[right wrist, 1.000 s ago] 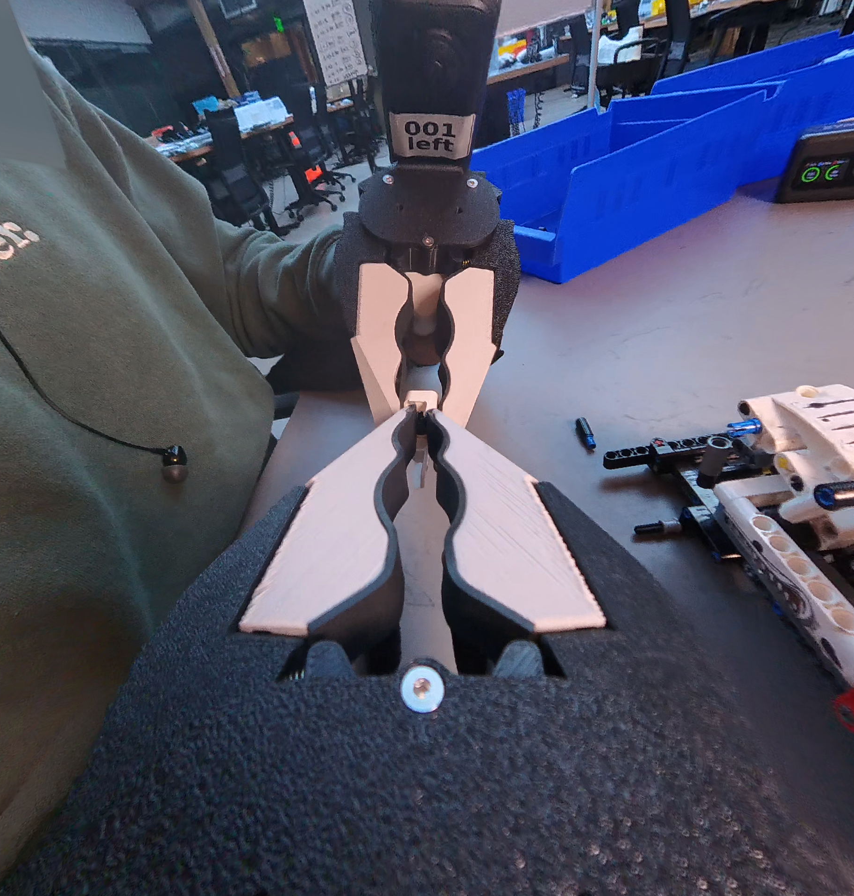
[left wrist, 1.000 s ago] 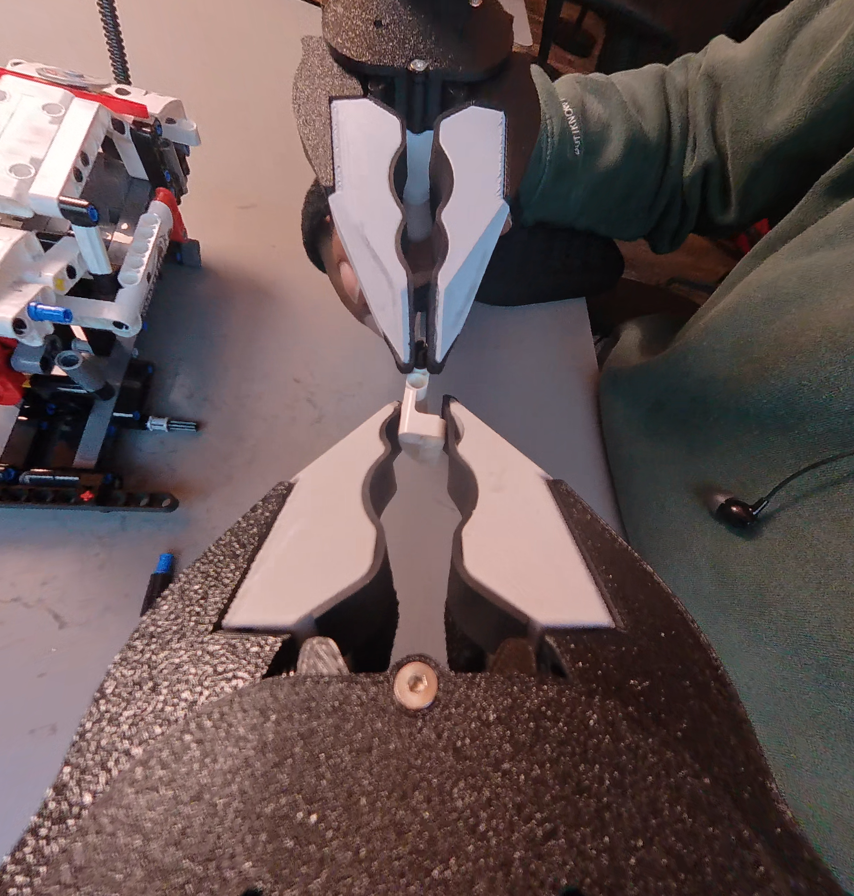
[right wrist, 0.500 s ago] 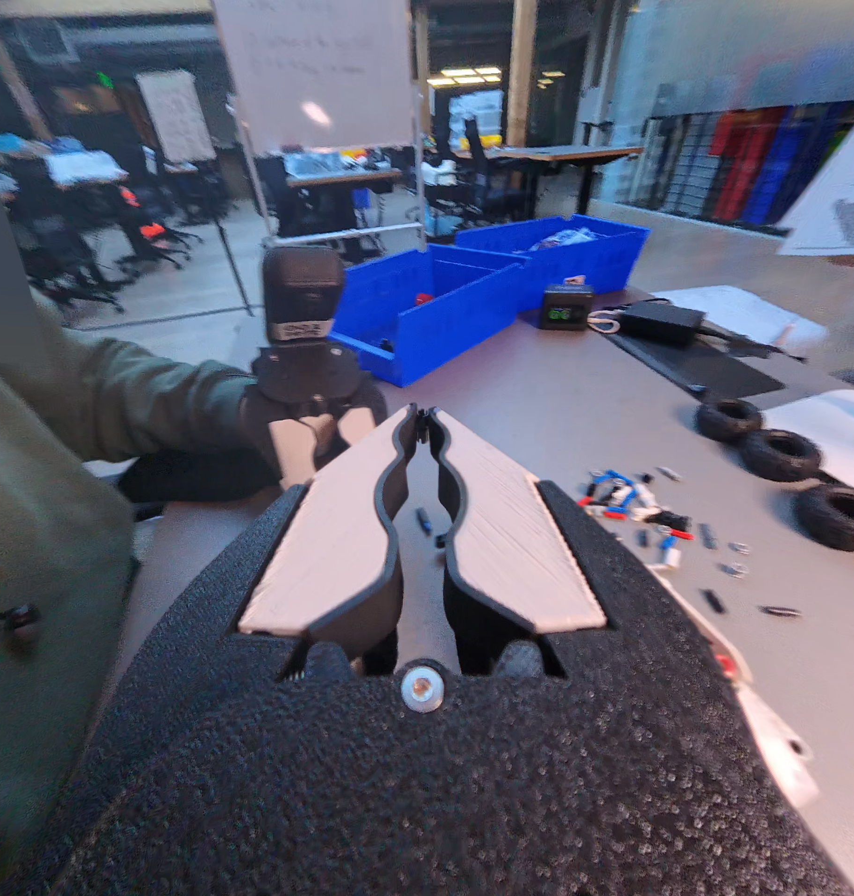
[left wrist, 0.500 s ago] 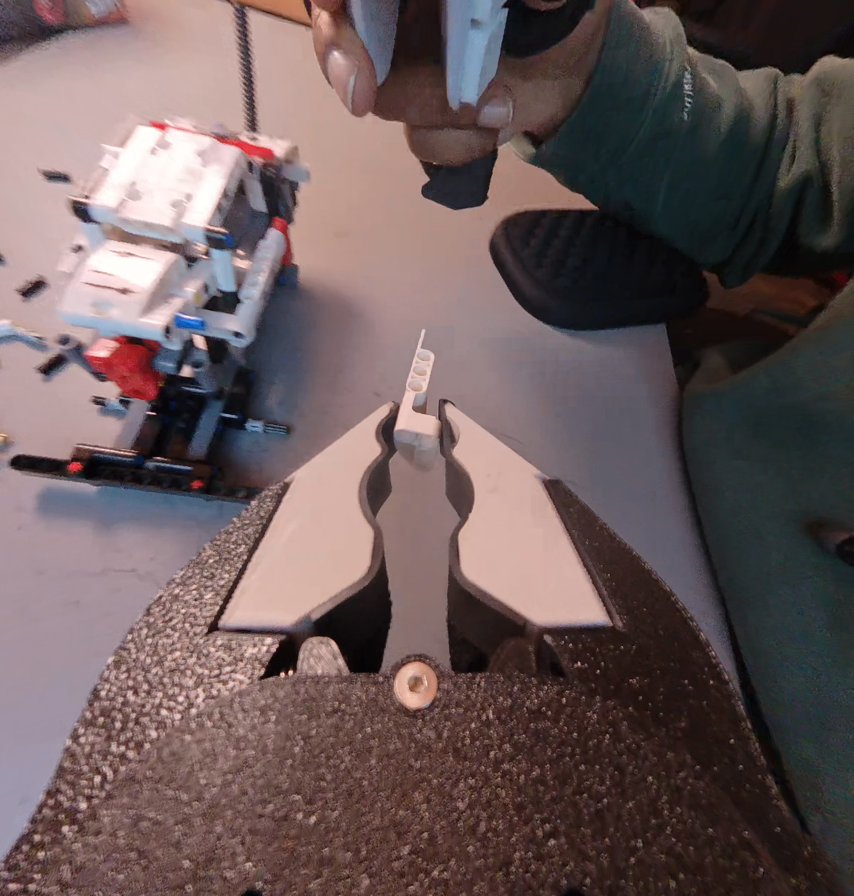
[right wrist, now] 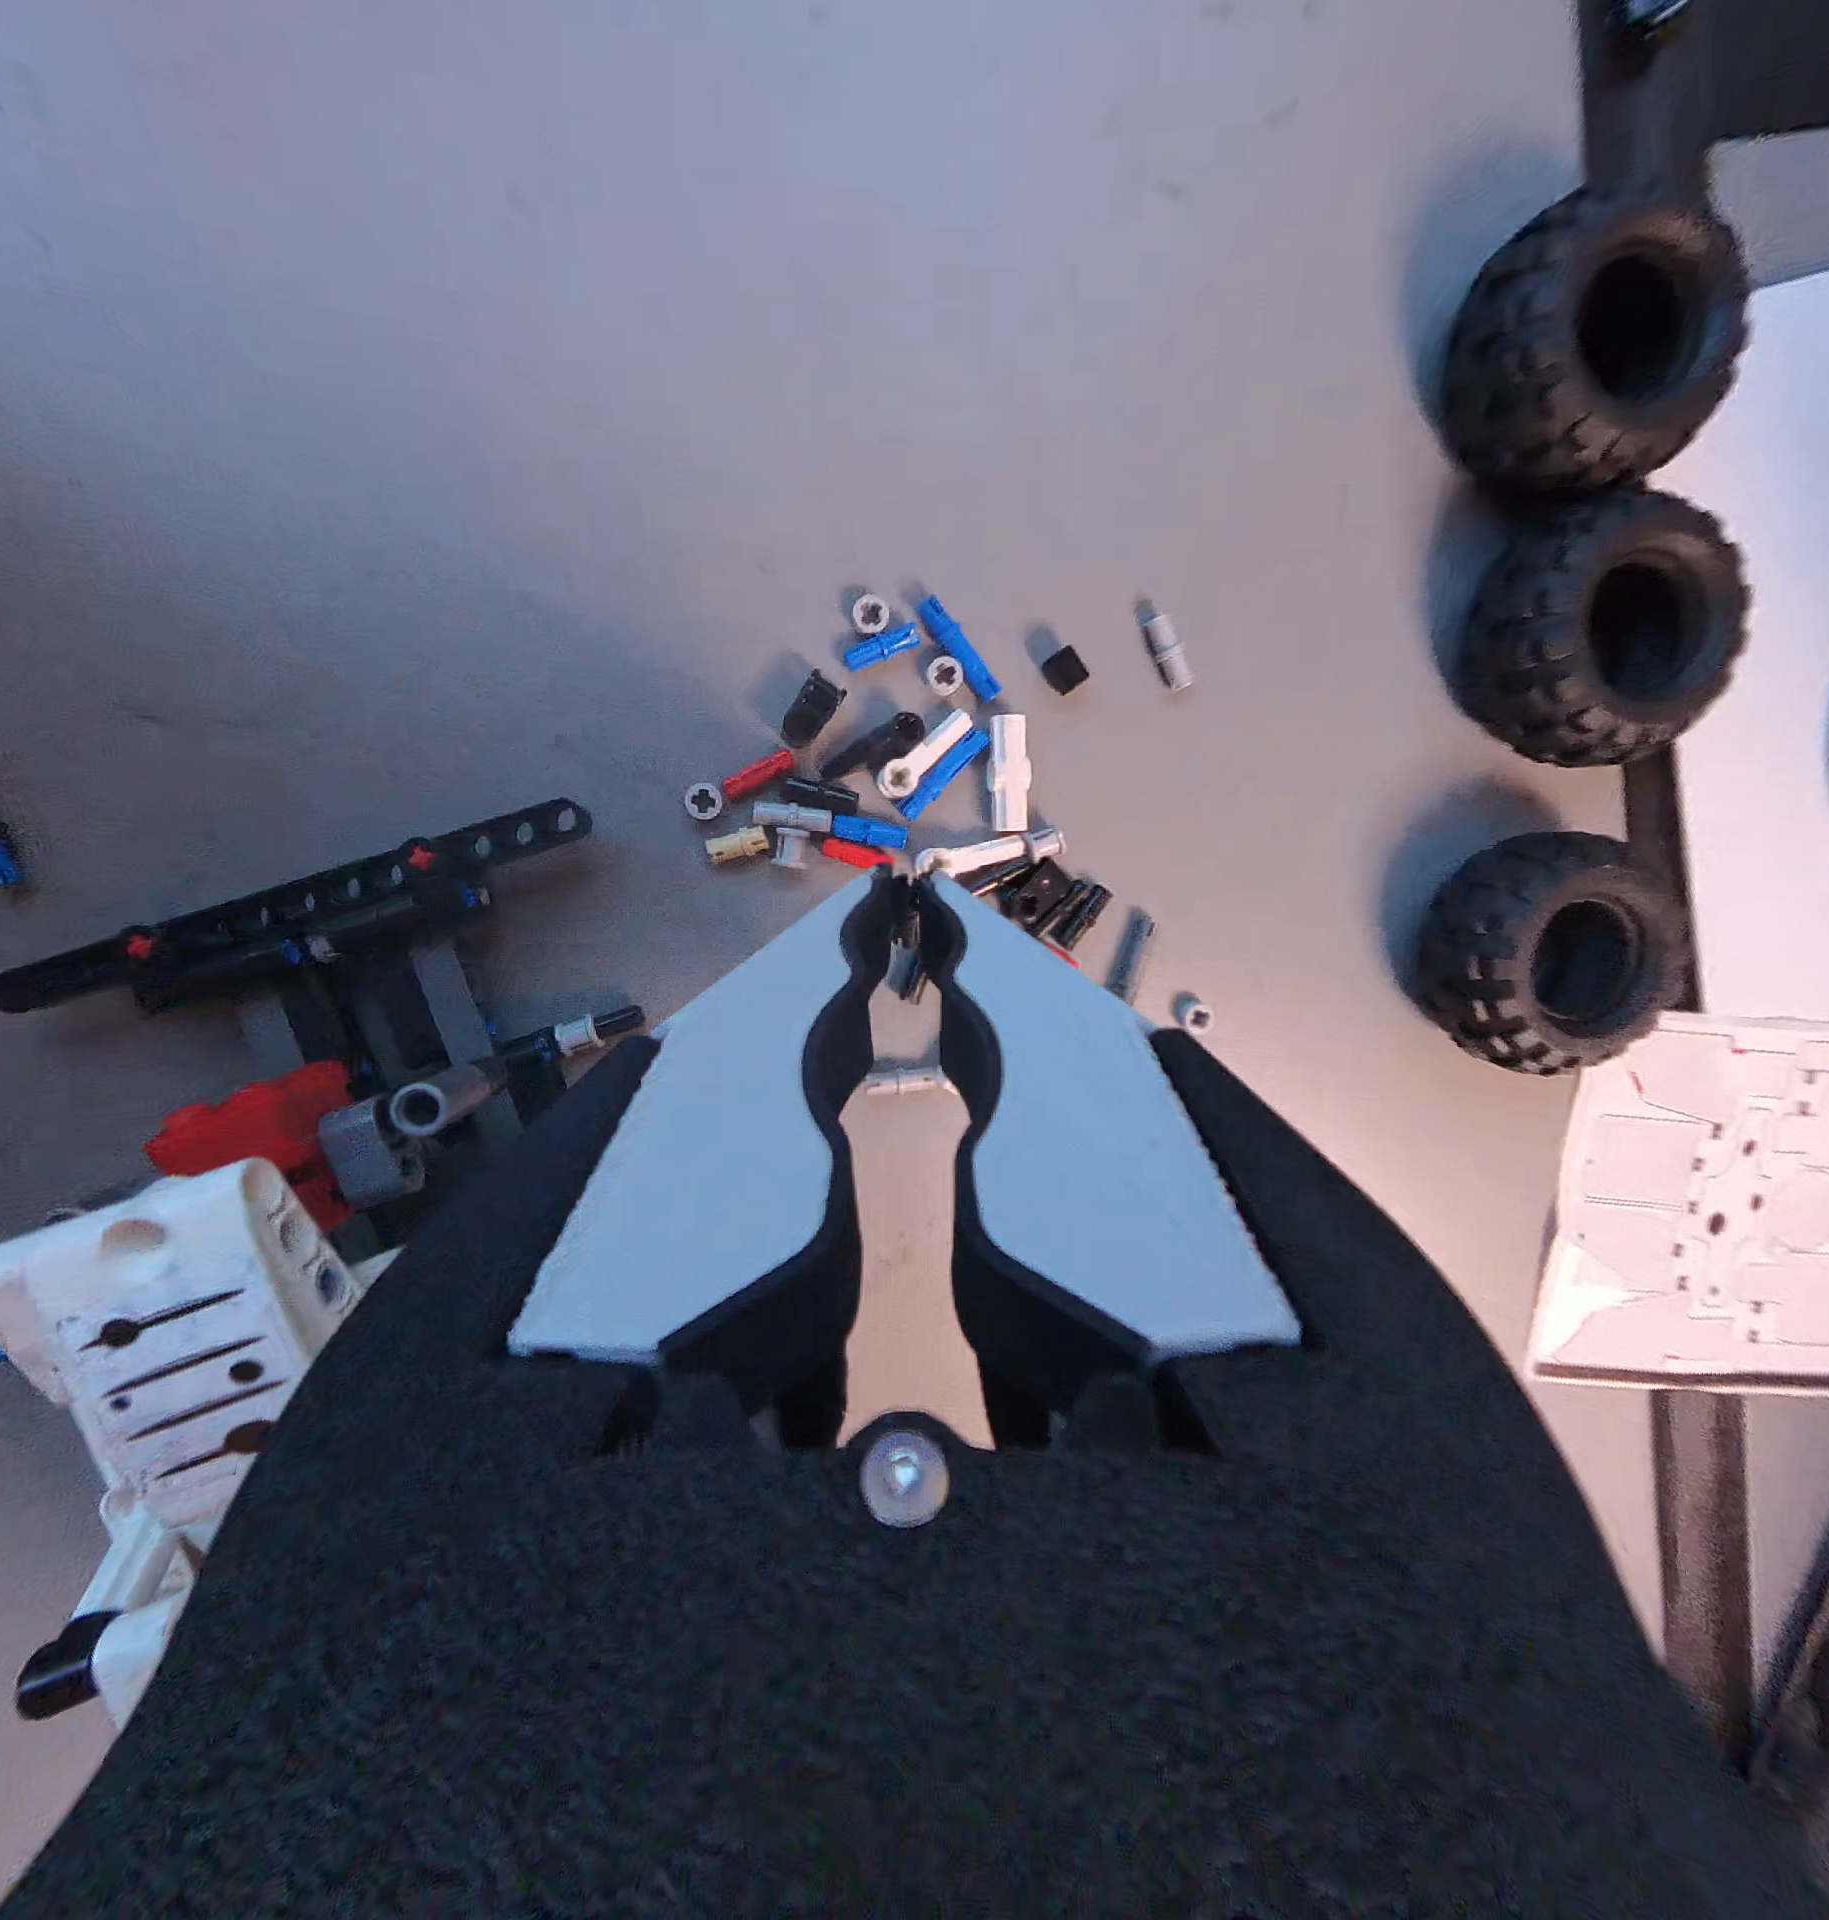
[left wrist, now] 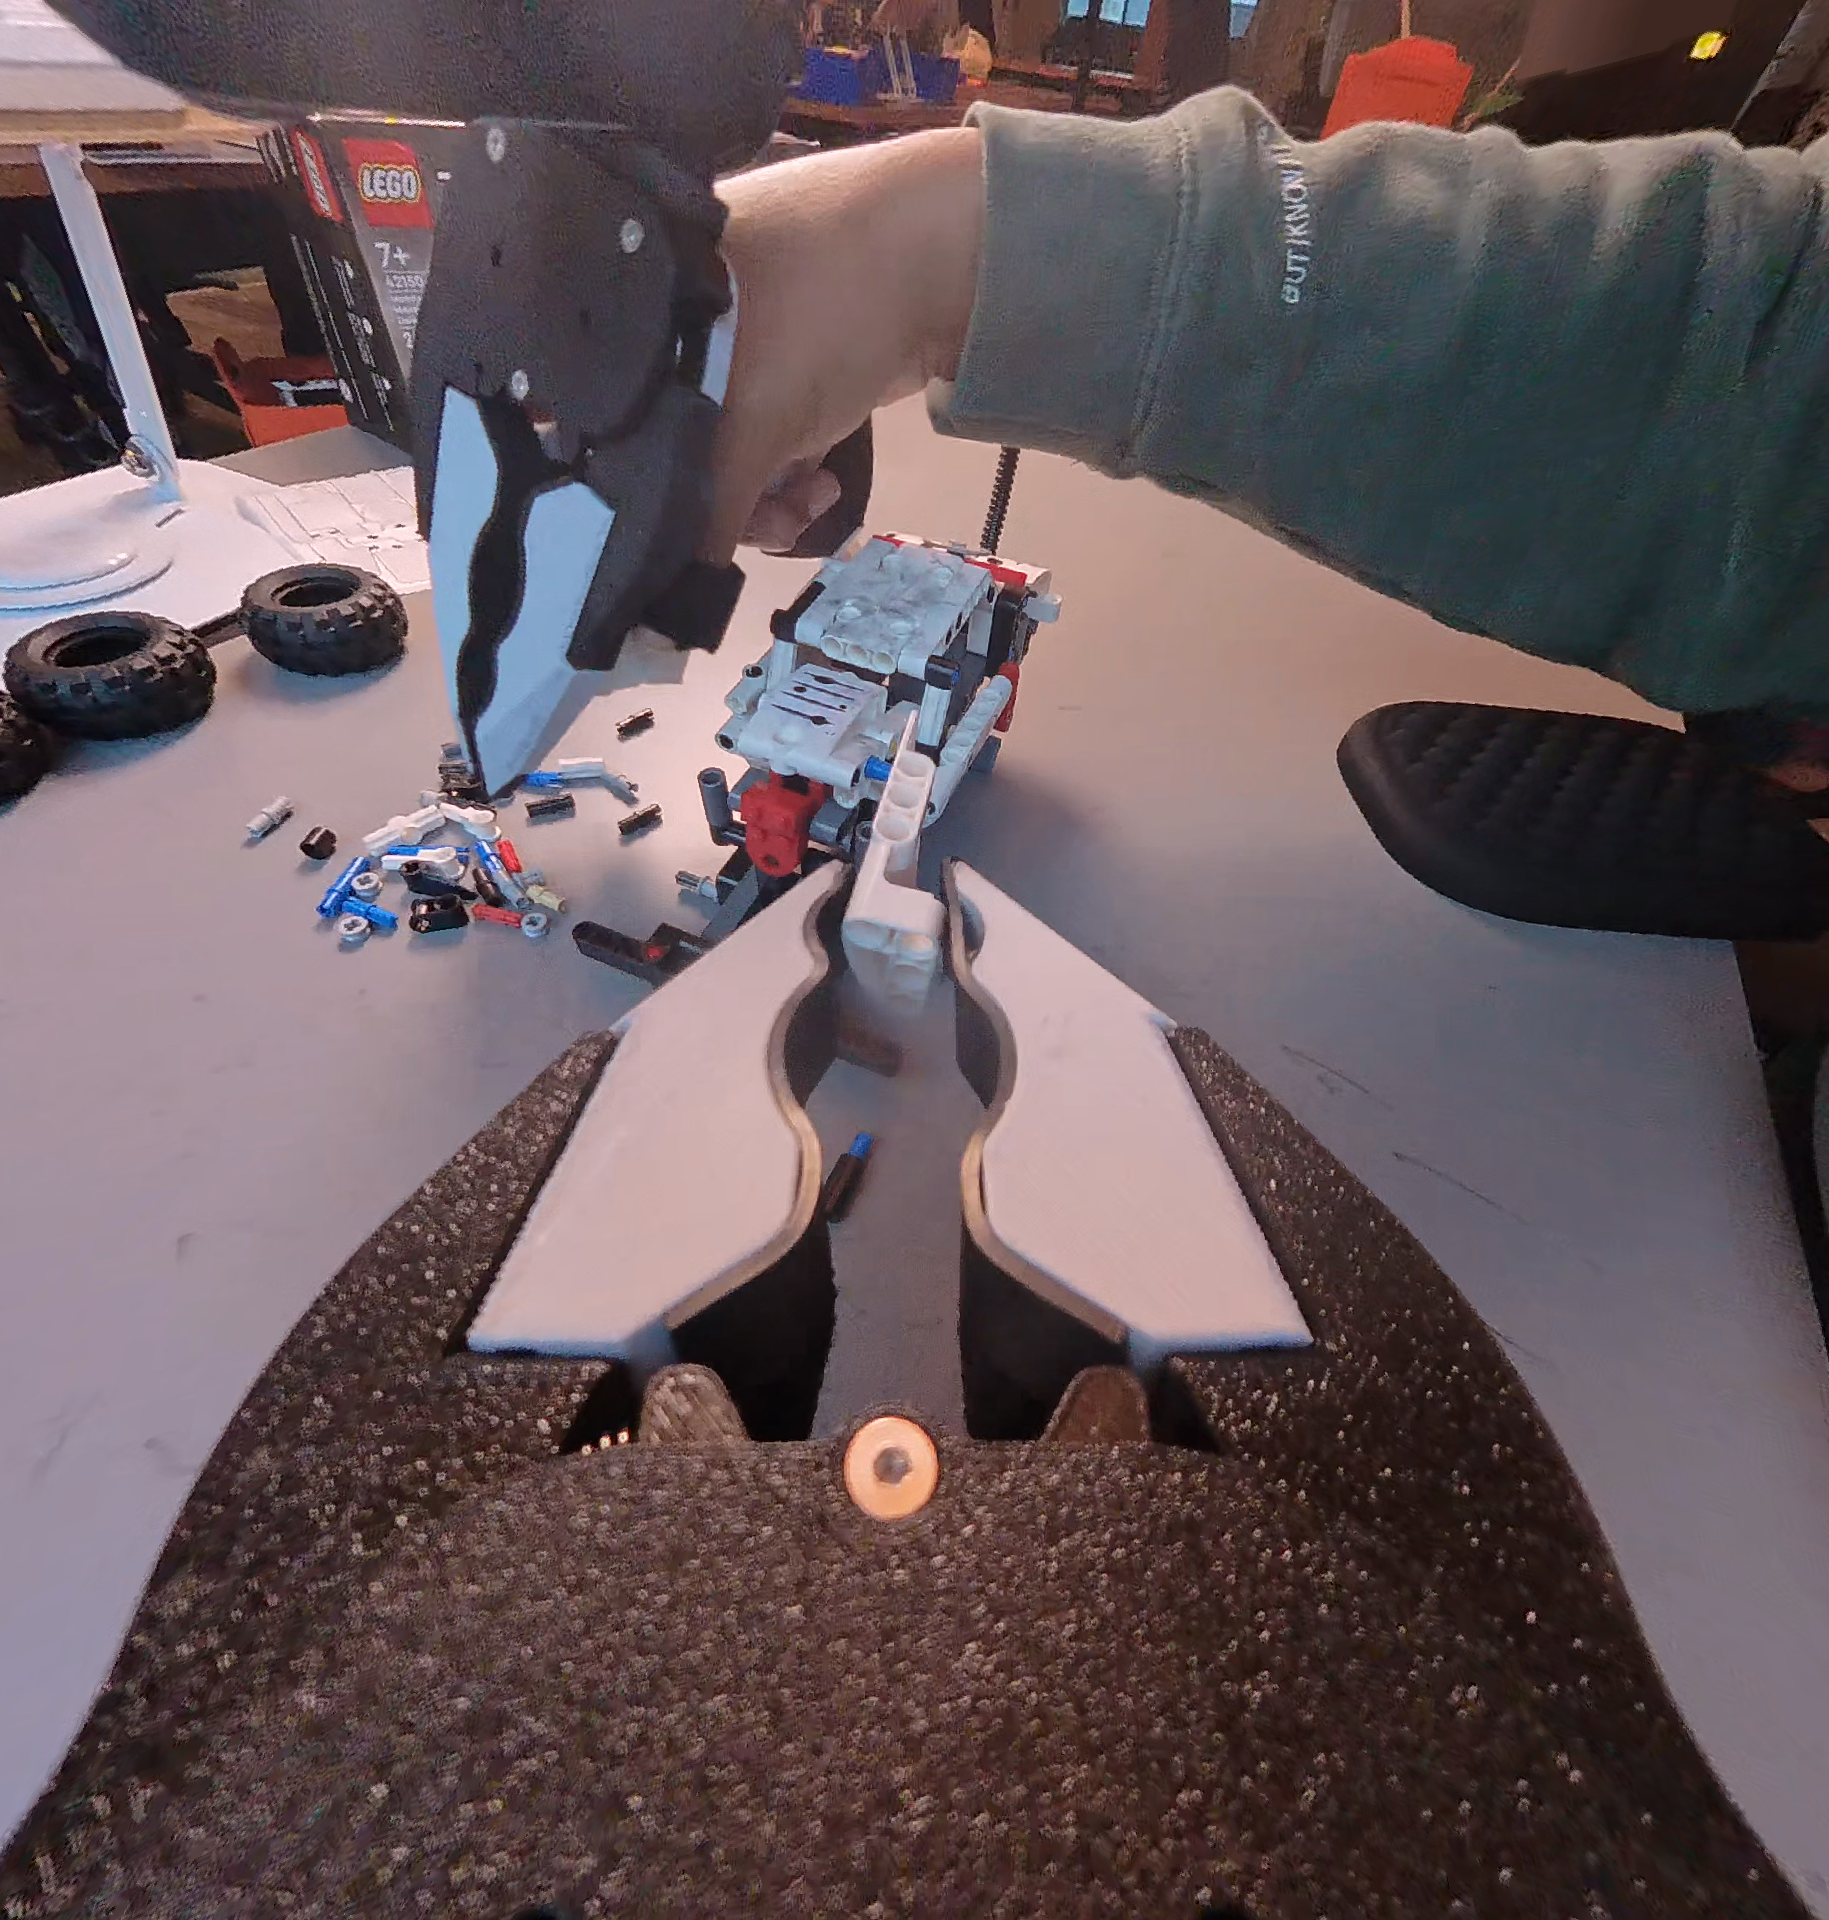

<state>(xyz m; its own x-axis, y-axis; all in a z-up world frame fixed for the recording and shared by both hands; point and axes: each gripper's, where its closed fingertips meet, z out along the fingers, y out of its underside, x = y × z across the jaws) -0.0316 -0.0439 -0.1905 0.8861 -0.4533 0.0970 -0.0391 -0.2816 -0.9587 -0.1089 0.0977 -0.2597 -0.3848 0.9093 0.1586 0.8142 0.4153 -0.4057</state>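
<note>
Left wrist view showed a white beam (left wrist: 894, 862) clamped between the tips of the left gripper (left wrist: 894, 914), its long end running toward twelve o'clock, over the grey table (left wrist: 1305, 1091). Just past it at twelve o'clock stood a white and black brick vehicle (left wrist: 879, 686). At ten o'clock the right gripper (left wrist: 479, 769) pointed steeply down into a scatter of small pins (left wrist: 442, 873), held by a hand (left wrist: 837, 343) in a green sleeve (left wrist: 1409, 343).

In the right wrist view the right gripper (right wrist: 897, 891) had its jaws nearly together; a small dark piece seemed pinched at the tips, though blur made that uncertain. The loose pins (right wrist: 889, 748) lay at twelve o'clock, touching the tips. Three black tyres (right wrist: 1596, 623) sat in a row at two o'clock, the vehicle (right wrist: 162, 1340) at eight o'clock.
</note>
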